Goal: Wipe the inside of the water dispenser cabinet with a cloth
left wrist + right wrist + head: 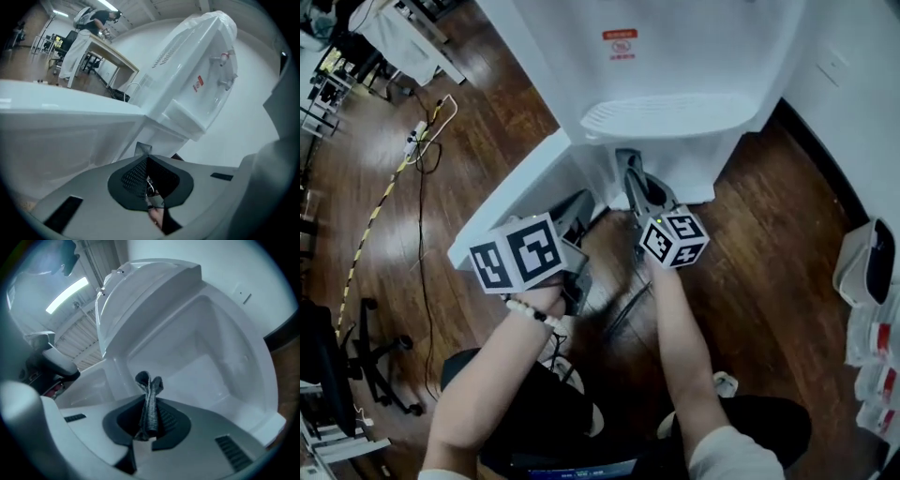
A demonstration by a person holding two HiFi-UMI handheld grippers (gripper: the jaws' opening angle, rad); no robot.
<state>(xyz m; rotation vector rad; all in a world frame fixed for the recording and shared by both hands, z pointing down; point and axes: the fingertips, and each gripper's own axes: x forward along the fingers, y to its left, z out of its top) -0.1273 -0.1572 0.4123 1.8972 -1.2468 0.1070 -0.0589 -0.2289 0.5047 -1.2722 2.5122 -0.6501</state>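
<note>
Cloth: a dark grey cloth (150,383), soft and limp. It folds over on itself where it sticks out past the pads, and it looks light, with nothing fragile about it.
Where it is: in the right claw (149,404), at the open front edge of the cabinet (213,364), whose white inner walls lie just ahead. It does not yet appear to touch them.
Right claw: clenched on the cloth, which is pinched in a bunched fold with only a short tuft left free.
Best hold: as it is now, a thick fold deep between the pads, so that rubbing does not drag it out. The free tuft is what must meet the wall.
Cabinet surface: smooth, hard plastic, probably slippery under a dry cloth. It calls for firm, steady pressure.
Left claw (146,159): pads drawn together with nothing between them, as far as its own view shows. It hangs beside the open cabinet door (520,187).
Water dispenser (675,66): stands on the wooden floor (769,281), close against the wall.
Count: one cloth, one dispenser, one open door, two claws.
</note>
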